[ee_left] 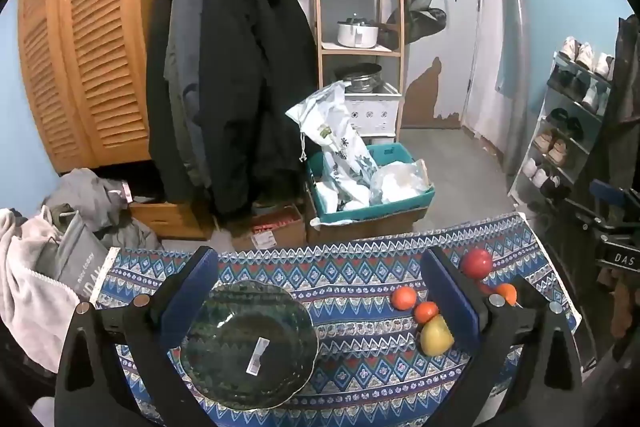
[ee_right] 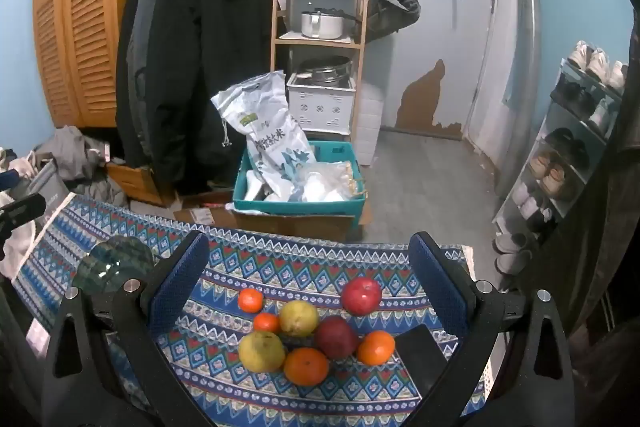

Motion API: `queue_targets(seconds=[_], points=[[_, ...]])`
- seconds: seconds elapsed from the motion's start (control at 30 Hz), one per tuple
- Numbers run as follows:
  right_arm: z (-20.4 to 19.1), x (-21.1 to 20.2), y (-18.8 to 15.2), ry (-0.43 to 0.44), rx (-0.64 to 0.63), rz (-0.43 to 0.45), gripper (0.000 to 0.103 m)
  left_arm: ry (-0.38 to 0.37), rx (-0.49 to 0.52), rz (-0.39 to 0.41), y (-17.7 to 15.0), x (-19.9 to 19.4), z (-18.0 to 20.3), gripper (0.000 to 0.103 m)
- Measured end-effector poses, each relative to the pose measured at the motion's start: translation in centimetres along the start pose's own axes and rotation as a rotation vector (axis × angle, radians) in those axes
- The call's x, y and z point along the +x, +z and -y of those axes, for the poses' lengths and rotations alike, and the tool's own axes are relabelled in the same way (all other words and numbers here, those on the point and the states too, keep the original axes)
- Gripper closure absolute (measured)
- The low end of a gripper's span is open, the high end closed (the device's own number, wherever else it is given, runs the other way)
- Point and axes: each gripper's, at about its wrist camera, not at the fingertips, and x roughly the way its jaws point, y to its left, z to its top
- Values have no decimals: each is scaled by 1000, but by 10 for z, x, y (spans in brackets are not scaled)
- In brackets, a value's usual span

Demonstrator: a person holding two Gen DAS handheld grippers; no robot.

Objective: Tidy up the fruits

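— Left wrist view: left tongs [ee_left: 320, 291] spread wide, empty, above a dark green glass plate [ee_left: 248, 343] on the patterned blue tabletop [ee_left: 352, 267].
— Right tongs [ee_right: 308, 287] — likewise released, over clustered apples, oranges and pears [ee_right: 308, 335].

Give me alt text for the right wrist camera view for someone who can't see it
The open right claw hovers over eight loose fruits on a blue patterned tablecloth: two red apples, two yellow pears and four oranges. A dark glass bowl sits empty at the left.
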Motion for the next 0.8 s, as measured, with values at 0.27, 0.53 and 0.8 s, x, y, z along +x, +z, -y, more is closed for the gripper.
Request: queue_targets(seconds=[0.27,0.53,0.8], points=[[0,0,0,-3,0,-5,5,-4,-9,37,-1,-6,3,1],[-3,0,1,-3,-7,-5,5,-17,-20,35,0,-7,-8,1],[-2,0,0,-4,-6,-6,5,-15,-23,33,-4,-7,-8,1]])
